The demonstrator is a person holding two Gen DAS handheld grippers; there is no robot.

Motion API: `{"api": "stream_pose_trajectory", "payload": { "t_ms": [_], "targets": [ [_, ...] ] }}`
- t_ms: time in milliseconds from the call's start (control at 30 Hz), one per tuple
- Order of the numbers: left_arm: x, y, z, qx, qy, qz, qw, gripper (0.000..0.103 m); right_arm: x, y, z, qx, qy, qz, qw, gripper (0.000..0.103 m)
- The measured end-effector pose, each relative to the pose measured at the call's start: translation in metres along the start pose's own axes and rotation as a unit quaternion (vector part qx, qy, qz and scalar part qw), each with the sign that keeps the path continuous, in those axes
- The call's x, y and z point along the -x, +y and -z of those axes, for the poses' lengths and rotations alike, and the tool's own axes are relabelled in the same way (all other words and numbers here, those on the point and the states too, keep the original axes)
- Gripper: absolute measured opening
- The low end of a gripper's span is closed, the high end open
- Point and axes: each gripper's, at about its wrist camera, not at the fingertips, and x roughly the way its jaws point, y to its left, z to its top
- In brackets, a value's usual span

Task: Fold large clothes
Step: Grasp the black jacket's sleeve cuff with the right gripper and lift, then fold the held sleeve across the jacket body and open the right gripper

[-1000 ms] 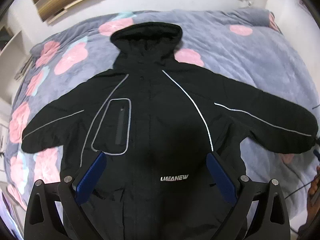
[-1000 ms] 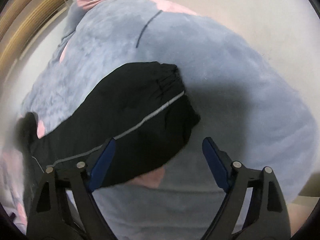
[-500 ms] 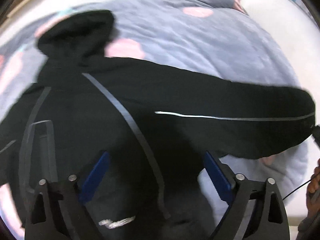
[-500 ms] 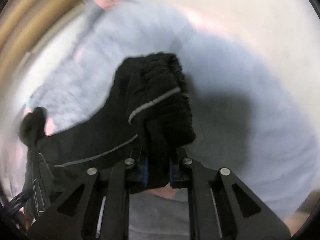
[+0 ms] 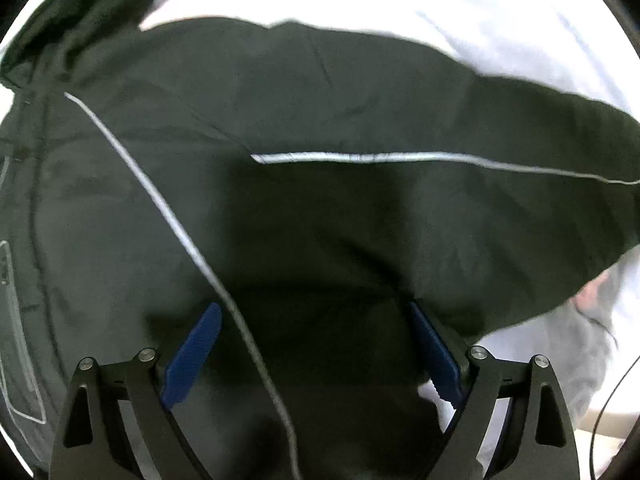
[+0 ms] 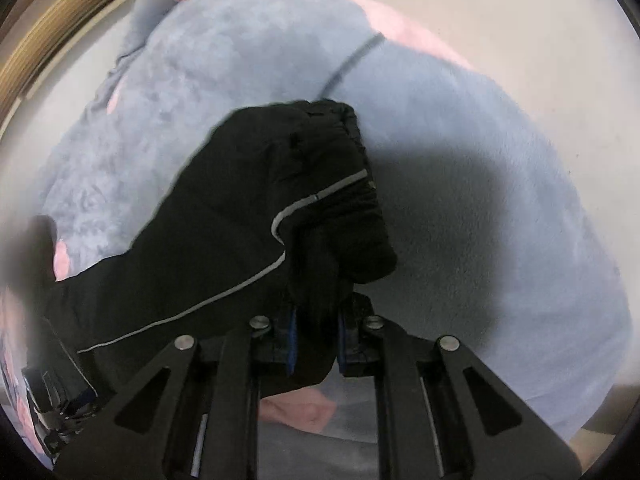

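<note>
A black hooded jacket (image 5: 304,216) with thin reflective grey stripes lies face up on a bed. In the left wrist view it fills the frame, its sleeve (image 5: 500,184) stretching to the right. My left gripper (image 5: 316,344) is open, low over the jacket's side below the armpit, its blue pads apart. In the right wrist view my right gripper (image 6: 314,344) is shut on the cuff end of the jacket sleeve (image 6: 280,200), which bunches up between the jaws.
The bed is covered by a grey-blue fleece blanket (image 6: 460,208) with pink flower patches. A wooden headboard (image 6: 52,28) stands at the far left. A thin black cable (image 5: 608,404) runs by the bed's edge at the lower right.
My right gripper has closed on the sleeve cuff and lifted it slightly. My left gripper has swung right and come down close over the jacket near the sleeve's base.
</note>
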Motion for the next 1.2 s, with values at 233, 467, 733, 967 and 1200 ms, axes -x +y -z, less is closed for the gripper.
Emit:
{"api": "stream_pose_trajectory", "payload": {
  "t_ms": [233,467,733,967,1200],
  "targets": [
    [0.083,0.030,0.033,0.017,-0.072,-0.015,0.9972,0.093,0.058,0.079,0.020,0.093,-0.044,-0.056,0.993,0.011],
    [0.172,0.120,0.110,0.094,-0.130,-0.059,0.9852,0.093,0.105,0.215,0.084,0.231,-0.061,-0.129,0.962,0.011],
    [0.239,0.240,0.222,0.182,-0.165,-0.107,0.9634,0.093,0.117,0.358,0.155,0.317,-0.053,-0.156,0.934,0.011],
    [0.274,0.322,0.299,0.236,-0.179,-0.124,0.9471,0.093,0.116,0.471,0.220,0.377,-0.046,-0.163,0.911,0.011],
    [0.278,0.377,0.325,0.252,-0.174,-0.134,0.9425,0.093,0.077,0.566,0.289,0.437,-0.001,-0.141,0.888,0.011]
  ]
}}
